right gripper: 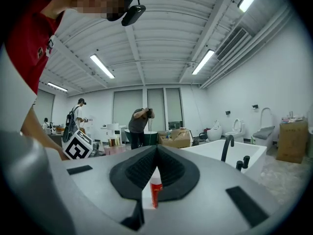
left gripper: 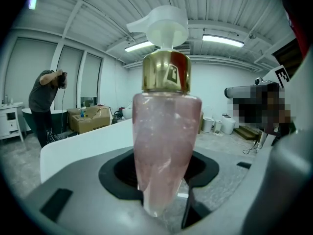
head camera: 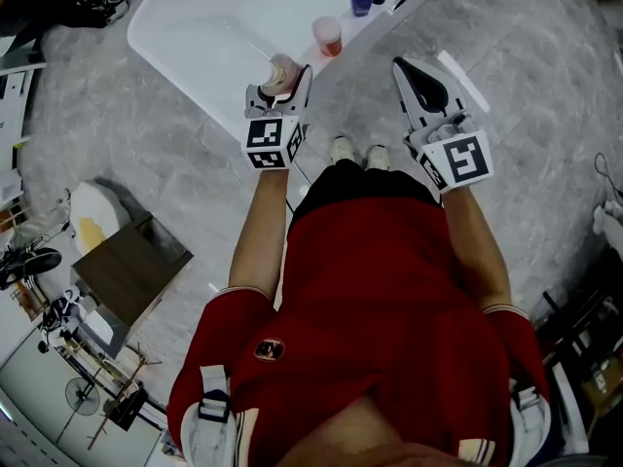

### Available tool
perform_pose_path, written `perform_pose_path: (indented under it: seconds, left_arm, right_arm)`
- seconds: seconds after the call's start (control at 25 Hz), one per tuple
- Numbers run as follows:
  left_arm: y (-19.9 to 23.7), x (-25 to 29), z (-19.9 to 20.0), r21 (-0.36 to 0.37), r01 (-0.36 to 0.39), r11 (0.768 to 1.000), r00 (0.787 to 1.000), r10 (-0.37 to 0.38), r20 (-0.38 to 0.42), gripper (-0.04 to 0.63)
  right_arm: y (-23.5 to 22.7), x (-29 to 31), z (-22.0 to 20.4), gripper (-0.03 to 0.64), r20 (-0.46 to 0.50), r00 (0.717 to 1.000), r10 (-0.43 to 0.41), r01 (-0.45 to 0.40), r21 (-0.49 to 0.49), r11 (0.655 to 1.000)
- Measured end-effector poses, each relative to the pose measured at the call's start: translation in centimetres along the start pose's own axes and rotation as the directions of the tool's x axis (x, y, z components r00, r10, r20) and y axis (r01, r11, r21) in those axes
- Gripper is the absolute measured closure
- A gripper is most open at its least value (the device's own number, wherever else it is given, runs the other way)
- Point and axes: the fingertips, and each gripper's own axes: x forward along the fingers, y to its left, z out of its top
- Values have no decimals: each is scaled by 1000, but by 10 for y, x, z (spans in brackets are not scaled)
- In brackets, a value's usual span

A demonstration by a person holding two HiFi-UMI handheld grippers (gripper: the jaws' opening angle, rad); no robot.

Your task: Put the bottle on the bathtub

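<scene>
Grey jaws of the left gripper squeeze a pink see-through bottle with a gold neck and white pump. It is held upright at the edge of the white bathtub. Jaws of the right gripper are closed on nothing, over the grey floor.

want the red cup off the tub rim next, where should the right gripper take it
Probably its side walls at mid-height, coming in level from the floor side. The red cup stands upright near the bathtub edge with space either side, and the right gripper faces it; its jaws, tips together, must open first.
</scene>
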Motion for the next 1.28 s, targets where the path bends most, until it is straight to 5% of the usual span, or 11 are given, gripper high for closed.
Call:
perform_pose_path:
  seconds: [1.28]
  left_arm:
    - [33, 78, -77, 14, 134, 991, 986, -132, -106, 370]
  right_arm:
    - [-5, 37, -49, 621, -101, 988, -117, 115, -18, 993]
